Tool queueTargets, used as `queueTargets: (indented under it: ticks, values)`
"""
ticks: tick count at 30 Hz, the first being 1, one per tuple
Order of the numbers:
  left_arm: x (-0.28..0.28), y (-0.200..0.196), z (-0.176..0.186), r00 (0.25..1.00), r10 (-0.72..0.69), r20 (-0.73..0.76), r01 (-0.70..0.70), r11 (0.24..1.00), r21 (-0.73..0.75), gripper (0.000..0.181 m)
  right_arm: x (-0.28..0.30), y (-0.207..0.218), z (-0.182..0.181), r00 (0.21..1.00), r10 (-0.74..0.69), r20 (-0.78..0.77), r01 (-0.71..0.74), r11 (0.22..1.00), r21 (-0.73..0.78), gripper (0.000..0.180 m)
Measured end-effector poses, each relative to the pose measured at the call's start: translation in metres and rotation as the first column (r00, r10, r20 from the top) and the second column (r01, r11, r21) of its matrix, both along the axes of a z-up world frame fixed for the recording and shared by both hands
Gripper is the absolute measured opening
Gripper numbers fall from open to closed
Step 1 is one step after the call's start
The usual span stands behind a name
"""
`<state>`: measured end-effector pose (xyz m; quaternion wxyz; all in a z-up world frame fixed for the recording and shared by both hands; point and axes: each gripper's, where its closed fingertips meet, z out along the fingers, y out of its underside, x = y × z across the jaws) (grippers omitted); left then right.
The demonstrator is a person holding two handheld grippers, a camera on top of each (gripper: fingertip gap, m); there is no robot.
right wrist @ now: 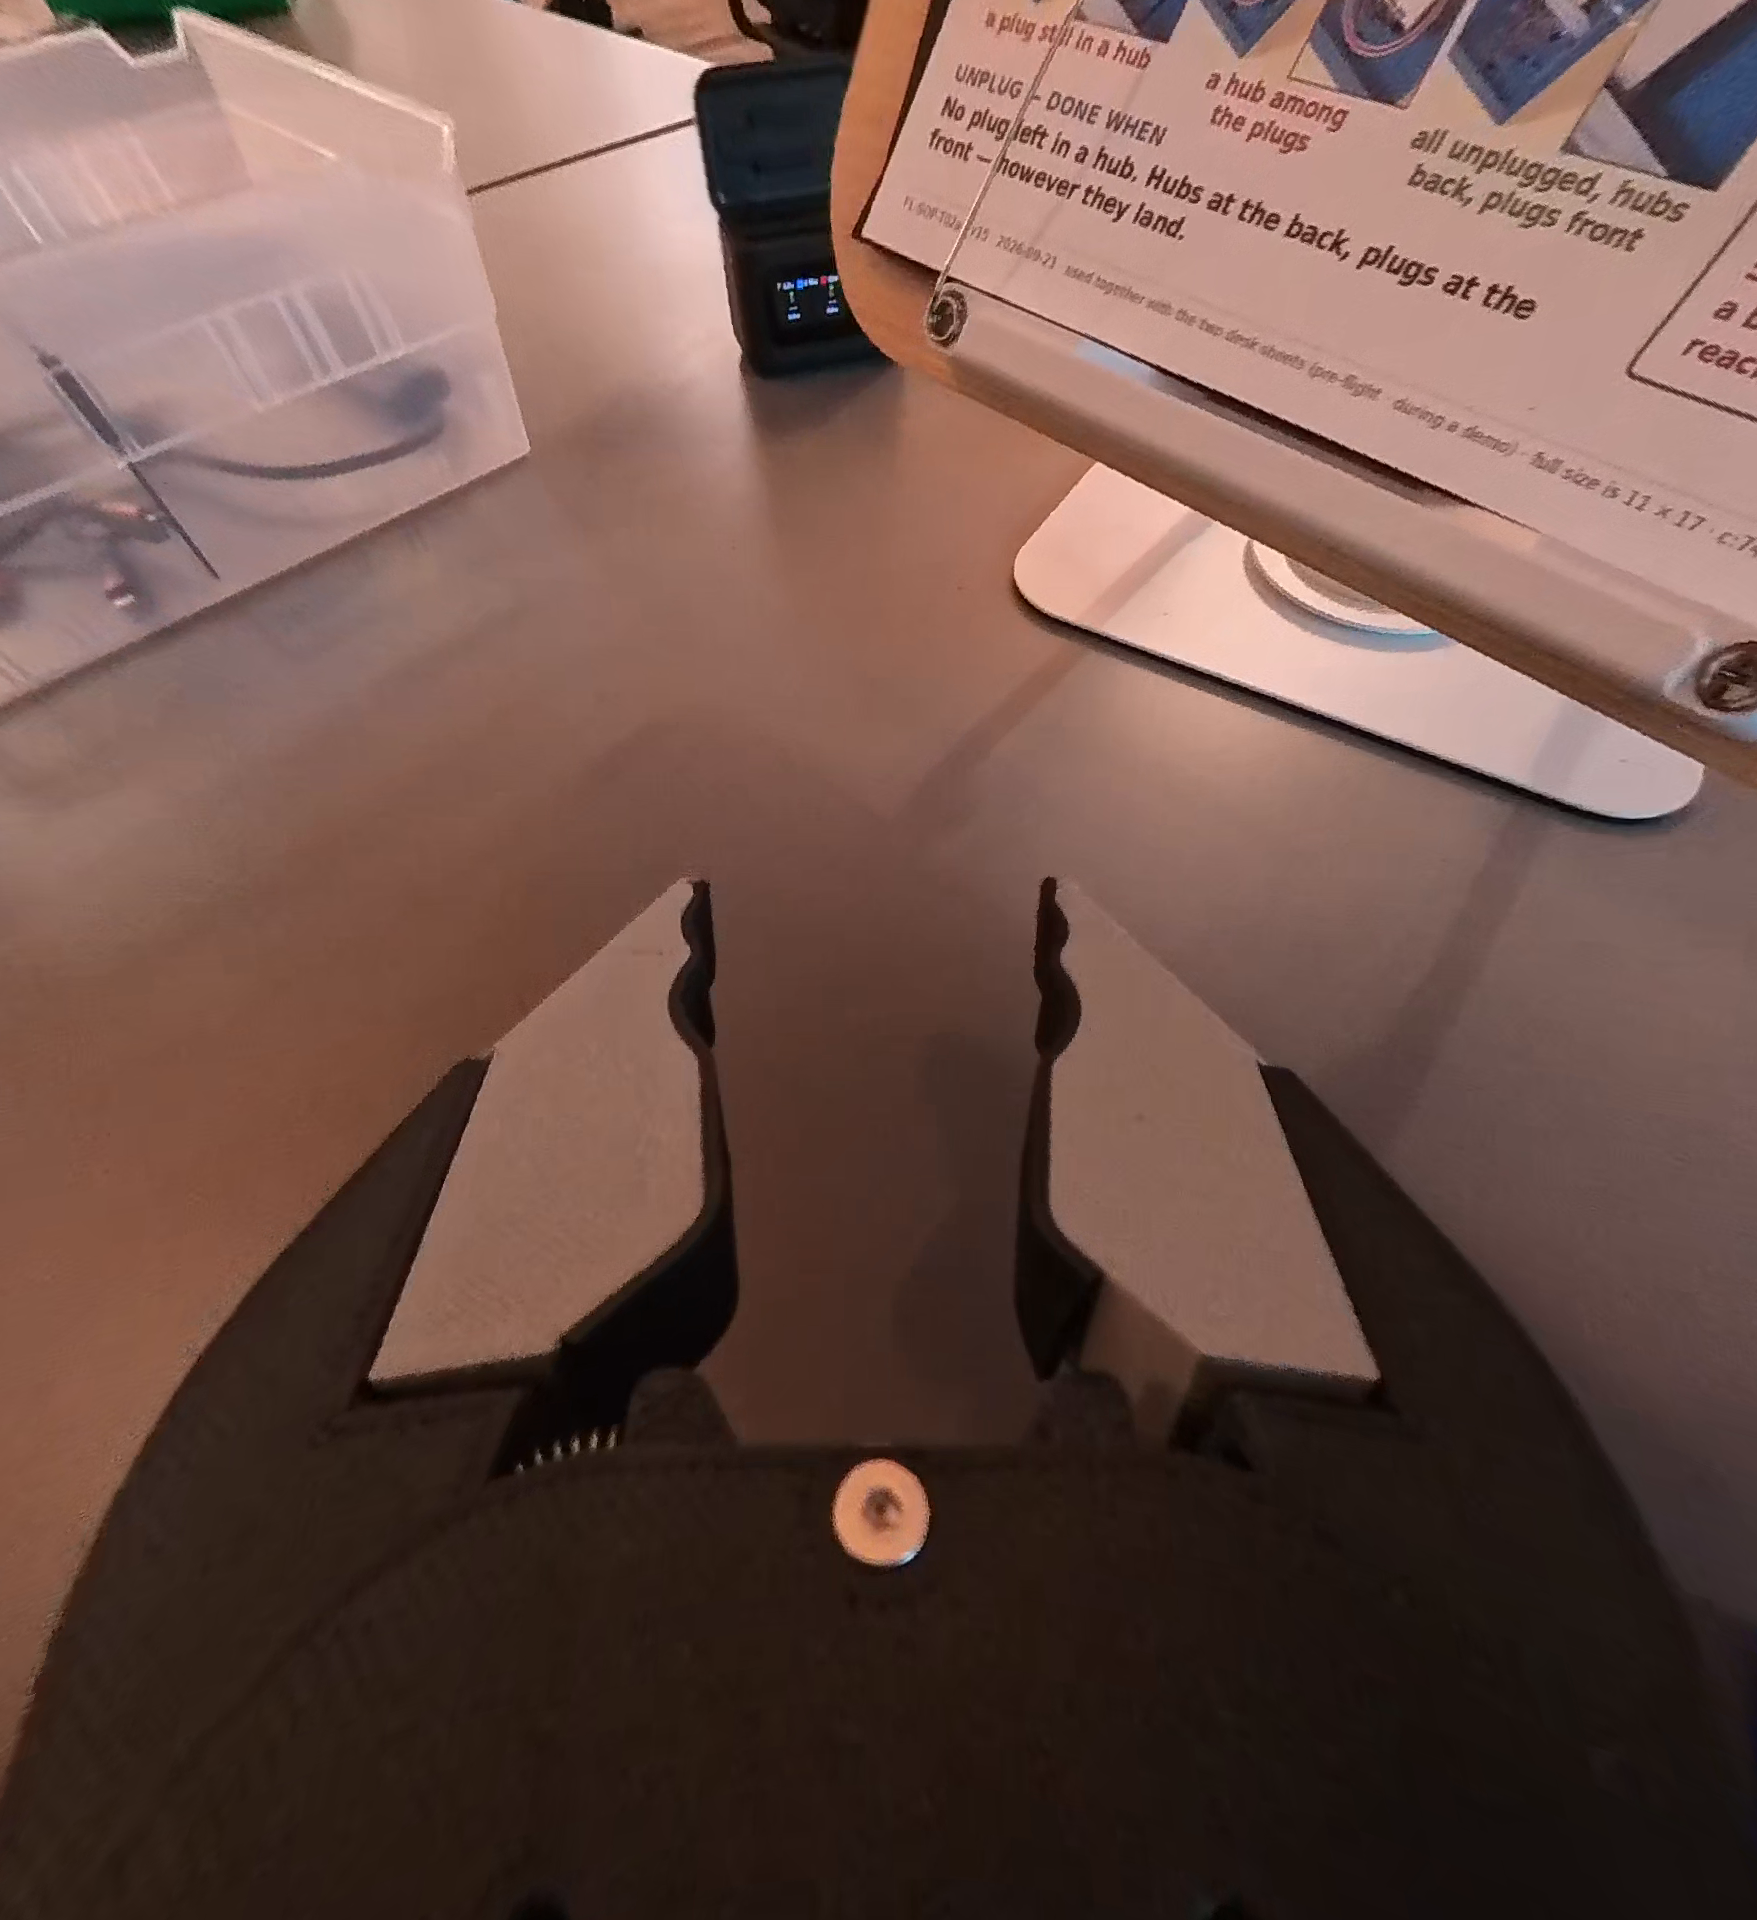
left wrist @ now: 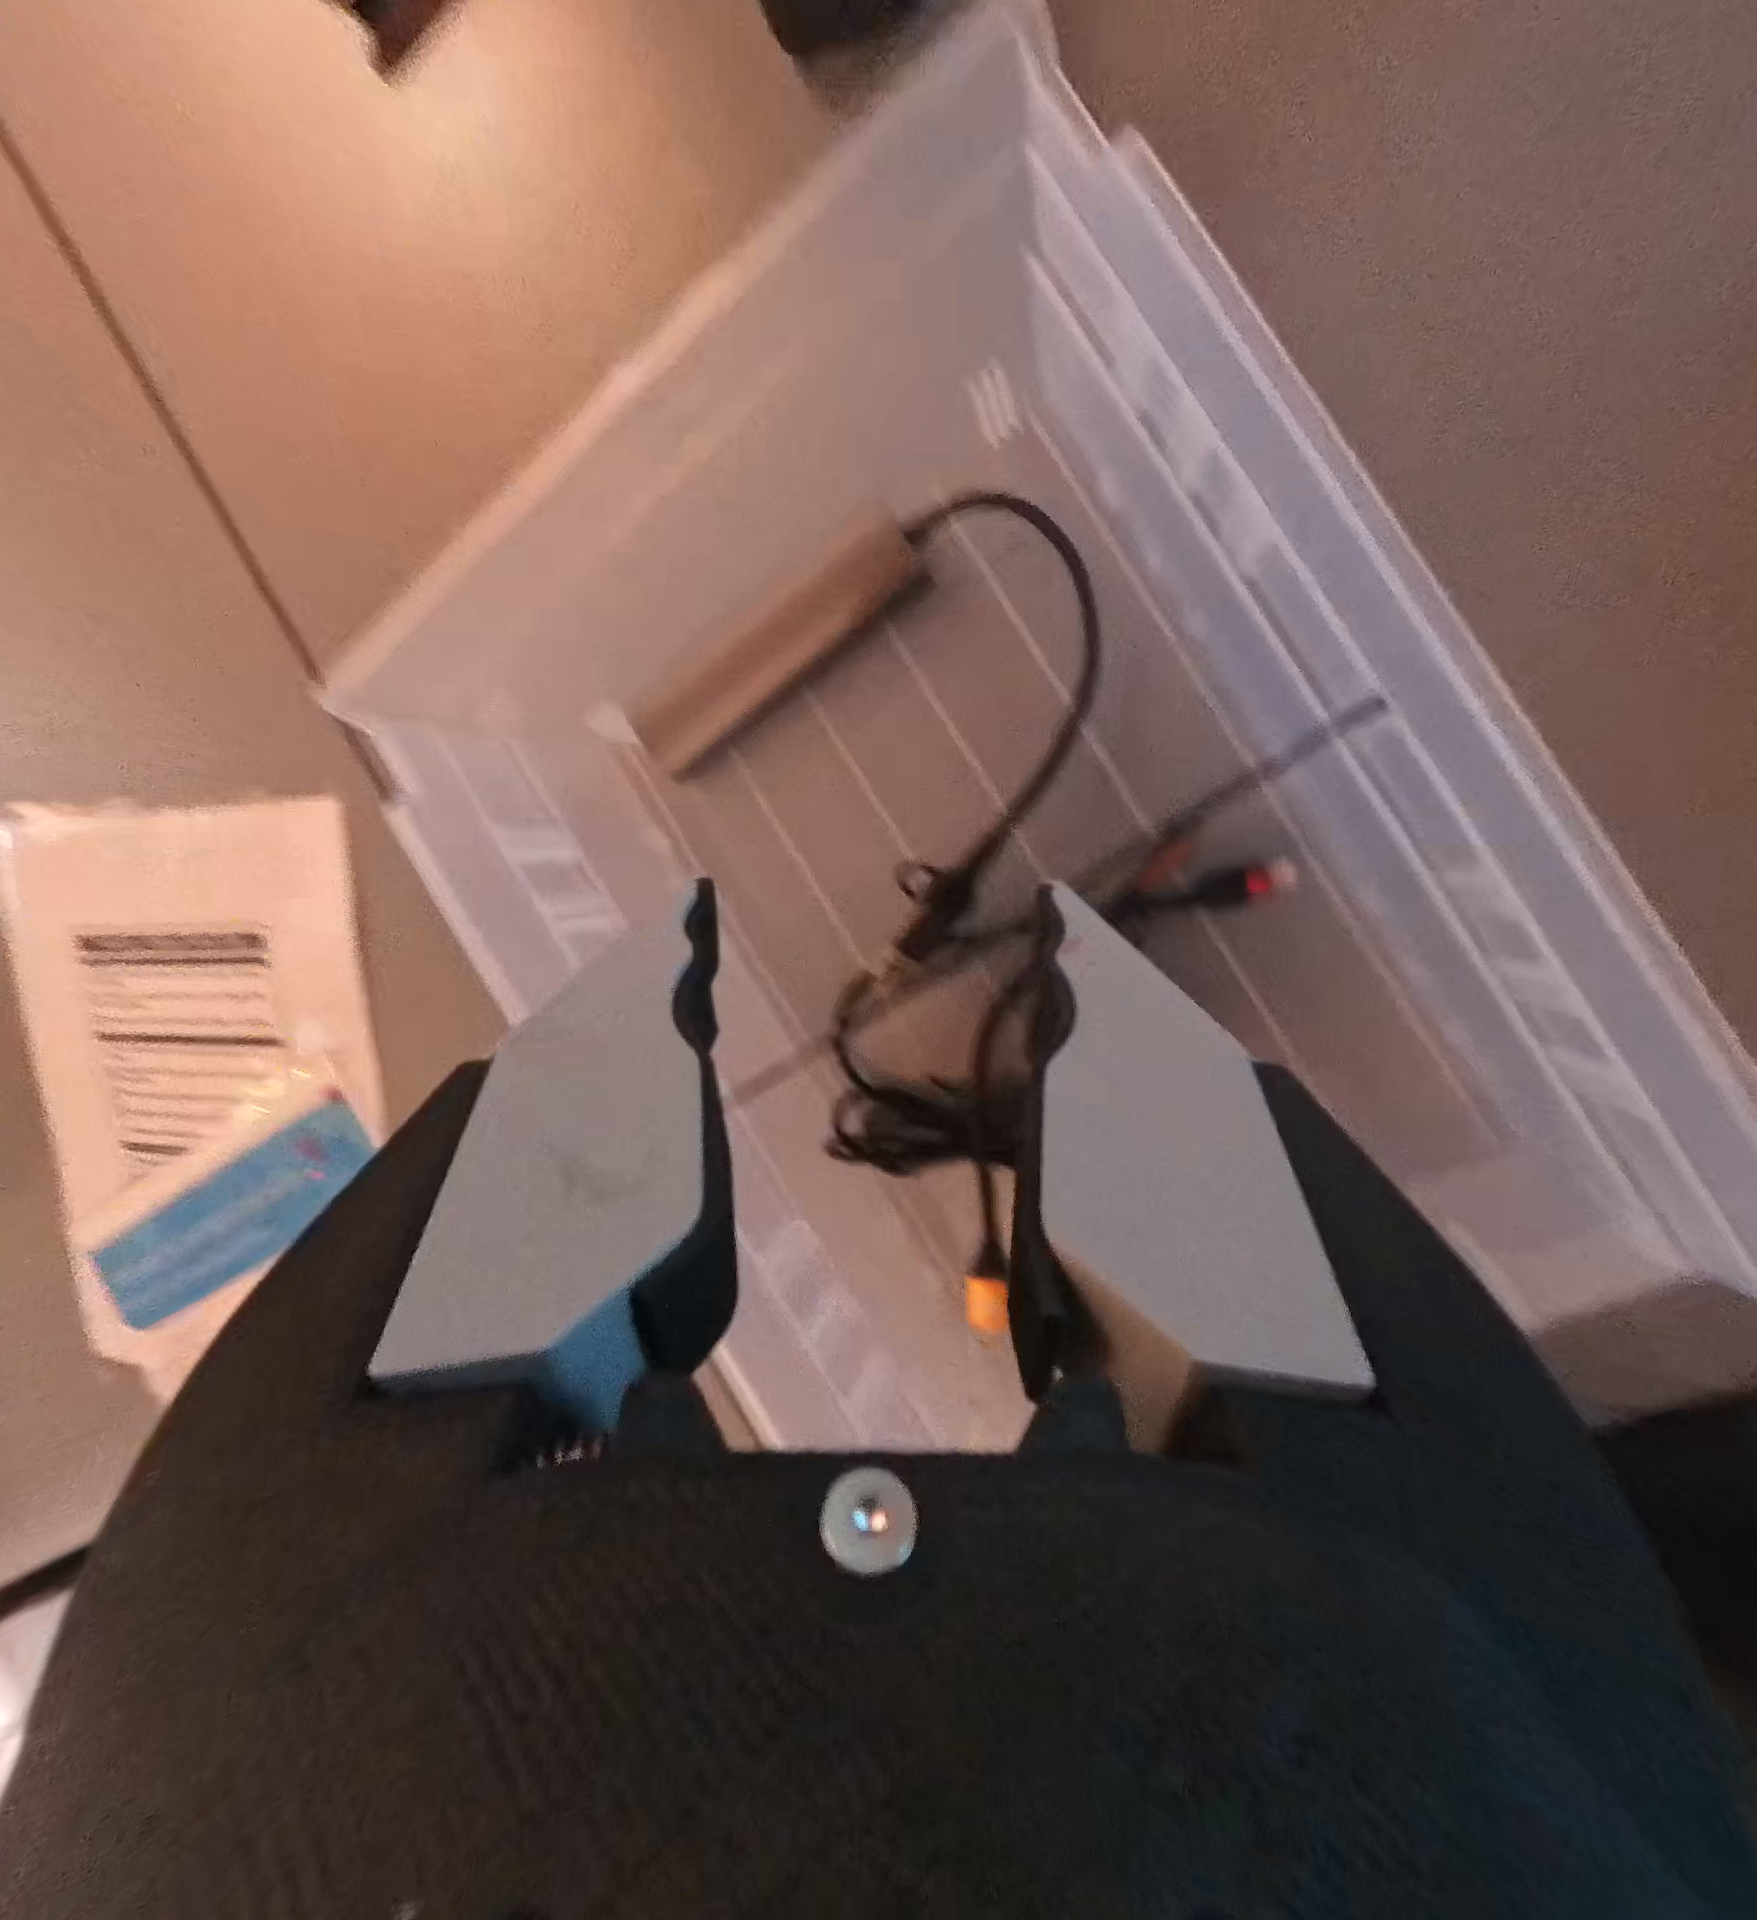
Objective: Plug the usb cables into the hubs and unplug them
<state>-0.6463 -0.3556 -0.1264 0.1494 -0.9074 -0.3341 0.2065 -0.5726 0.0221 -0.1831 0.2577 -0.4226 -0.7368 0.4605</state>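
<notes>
My left gripper [left wrist: 874, 914] hangs over the clear plastic bin [left wrist: 1269, 540], fingers spread with nothing between them. The grey hub [left wrist: 786, 644] lies on the bin floor above my fingertips in the left wrist view, near the middle of the frame. Its long axis runs diagonally from lower left to upper right, and its own black lead [left wrist: 1076, 644] loops off the upper right end and curls back down. The tangle of black usb cables [left wrist: 941, 1049] sits right between my fingertips in that view, with an orange-tipped plug [left wrist: 985, 1299] low in the gap and red-tipped plugs [left wrist: 1258, 881] off to the right.

My right gripper [right wrist: 874, 914] is also spread and empty, over bare table [right wrist: 853, 675]. From there the bin [right wrist: 230, 312] is well apart, in the upper left of the right wrist view.

I judge the left to be the nearer one for a plug. The picture is blurred, so I cannot tell which way the hub's ports face.
</notes>
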Motion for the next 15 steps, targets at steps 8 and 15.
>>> queueTargets:
  ticks: [8, 15]
  values:
    - [-0.073, 0.031, -0.045, 0.927, -0.375, -0.010, 0.360, 0.897, -0.256, 0.057, 0.001, -0.004, -0.013, 0.999, 0.030, 0.043, -0.031, 0.999, 0.029, 0.059]
    - [-0.078, 0.035, -0.098, 0.833, -0.506, 0.221, 0.548, 0.807, -0.218, 0.040, 0.016, -0.035, -0.021, 0.975, 0.194, 0.106, -0.190, 0.981, -0.047, 0.062]
